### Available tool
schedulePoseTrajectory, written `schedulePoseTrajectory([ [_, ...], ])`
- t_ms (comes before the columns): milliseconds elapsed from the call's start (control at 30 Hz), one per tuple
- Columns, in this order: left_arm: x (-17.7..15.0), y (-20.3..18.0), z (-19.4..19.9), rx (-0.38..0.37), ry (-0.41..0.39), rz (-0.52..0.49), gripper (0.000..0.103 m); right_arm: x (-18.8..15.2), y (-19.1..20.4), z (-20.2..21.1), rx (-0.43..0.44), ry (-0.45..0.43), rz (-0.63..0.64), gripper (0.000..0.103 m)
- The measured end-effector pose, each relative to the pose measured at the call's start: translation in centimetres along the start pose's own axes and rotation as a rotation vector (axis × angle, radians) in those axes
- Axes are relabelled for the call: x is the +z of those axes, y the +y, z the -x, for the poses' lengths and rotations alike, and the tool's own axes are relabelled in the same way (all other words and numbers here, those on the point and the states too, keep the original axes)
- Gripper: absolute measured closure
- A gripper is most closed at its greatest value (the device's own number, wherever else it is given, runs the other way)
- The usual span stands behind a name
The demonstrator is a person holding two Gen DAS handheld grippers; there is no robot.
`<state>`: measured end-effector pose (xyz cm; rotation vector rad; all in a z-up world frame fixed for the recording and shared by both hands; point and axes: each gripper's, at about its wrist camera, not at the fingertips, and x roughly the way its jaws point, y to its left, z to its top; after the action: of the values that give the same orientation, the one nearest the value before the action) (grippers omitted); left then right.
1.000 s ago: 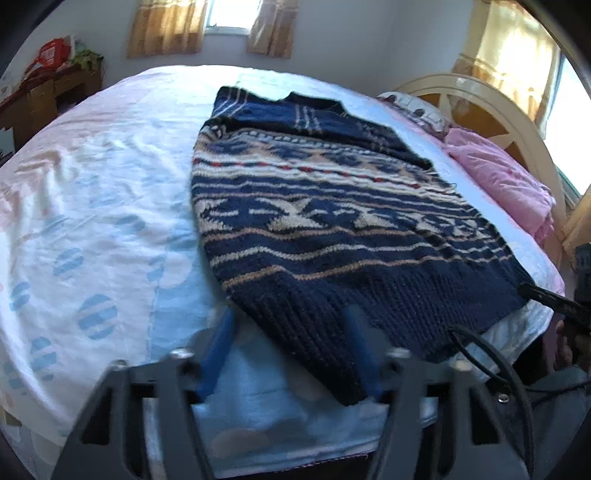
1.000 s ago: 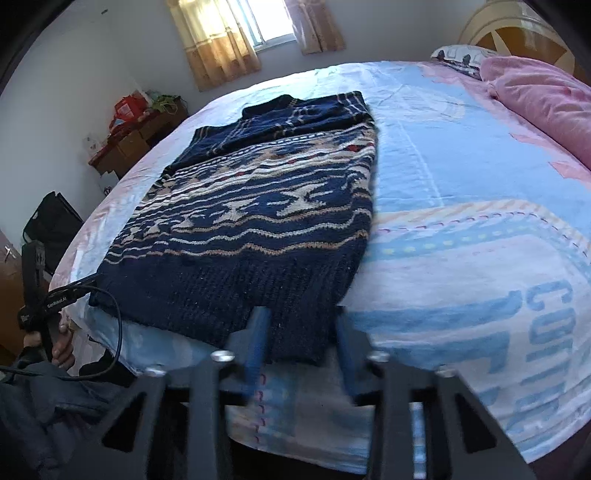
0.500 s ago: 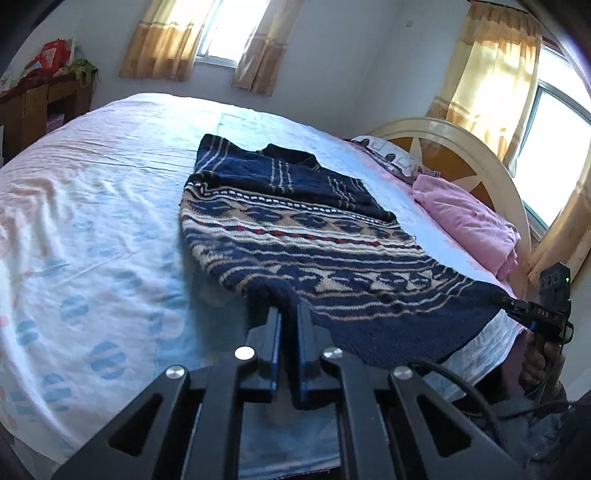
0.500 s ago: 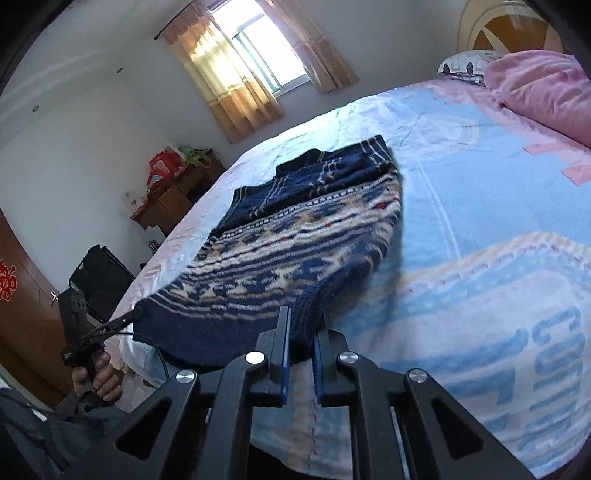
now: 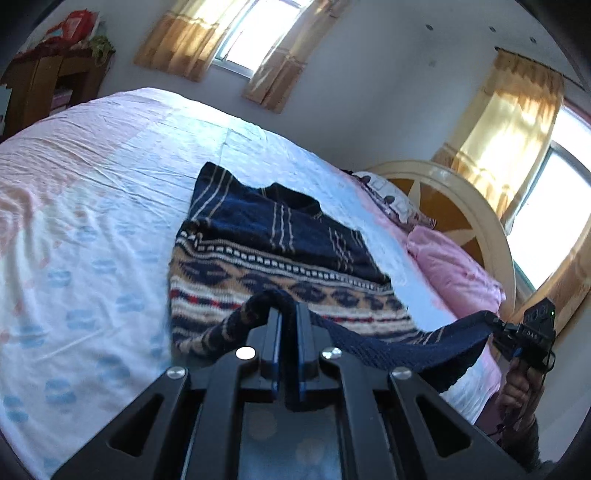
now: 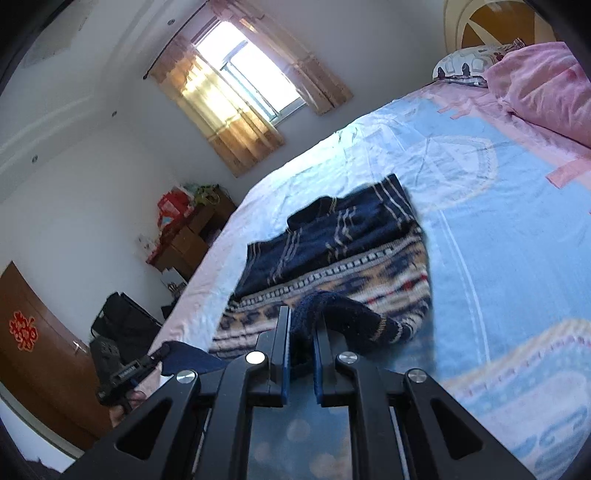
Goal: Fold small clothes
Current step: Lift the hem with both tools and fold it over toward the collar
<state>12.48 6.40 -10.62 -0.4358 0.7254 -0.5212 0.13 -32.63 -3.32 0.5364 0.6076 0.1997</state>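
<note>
**Both grippers pinch the sweater's hem above the bed**

Sunlit bedroom, seen first from the left wrist: a wide bed (image 5: 92,206) under a pale sheet with blue blotches fills the lower left, with a curtained window (image 5: 255,33) on the far wall and a cream headboard (image 5: 461,206) to the right. A pink quilt (image 5: 454,273) lies bunched by the headboard. The navy patterned knitted sweater (image 5: 273,236) lies on the sheet, collar end away from the camera and flat on the bed. Its near edge is raised off the sheet. The left gripper (image 5: 288,317) has its blue-edged fingers drawn together on one corner of that dark hem (a fold of knit bulges just past the tips). From there the hem stretches to the right as a sagging band, reaching the right gripper (image 5: 496,328), held in a hand (image 5: 517,387) at the frame's edge.

From the right wrist, the same bed (image 6: 498,229) runs up to the pink quilt (image 6: 546,96) and a patterned pillow (image 6: 469,62). A wooden dresser (image 6: 192,236) stands against the wall at left, near a dark bag (image 6: 125,325). The sweater (image 6: 332,243) lies mid-bed. The right gripper (image 6: 301,325) is clamped on the hem's other corner, knit wadded between its fingers. Lower left, the left gripper (image 6: 162,349) shows small, a strip of navy hem at its tip.
</note>
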Motion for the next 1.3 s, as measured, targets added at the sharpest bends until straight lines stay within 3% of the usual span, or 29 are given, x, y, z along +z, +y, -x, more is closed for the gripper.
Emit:
schedulePoseTrajectory([
  [233,3.6,0.1,-0.6,-0.041,-0.063,0.018,0.096,3.6,1.1,-1.6,0.001,-0.024,0.031,0.094],
  [667,11.8,1.4,-8.1,-0.032,-0.081,0.041,0.096,12.2,0.2,-9.9,-0.061,-0.020,0.030,0.094],
  [1000,15.9,3.1,-14.3,0.011,-0.033,0.058,0.096,17.3,-3.4,-17.7,-0.145,0.042,-0.023,0.095],
  [1300,17.2,5.8,-20.7,0.031,0.051,0.120,0.096,19.6,-7.7,-24.3,-0.220,0.117,-0.070,0.095],
])
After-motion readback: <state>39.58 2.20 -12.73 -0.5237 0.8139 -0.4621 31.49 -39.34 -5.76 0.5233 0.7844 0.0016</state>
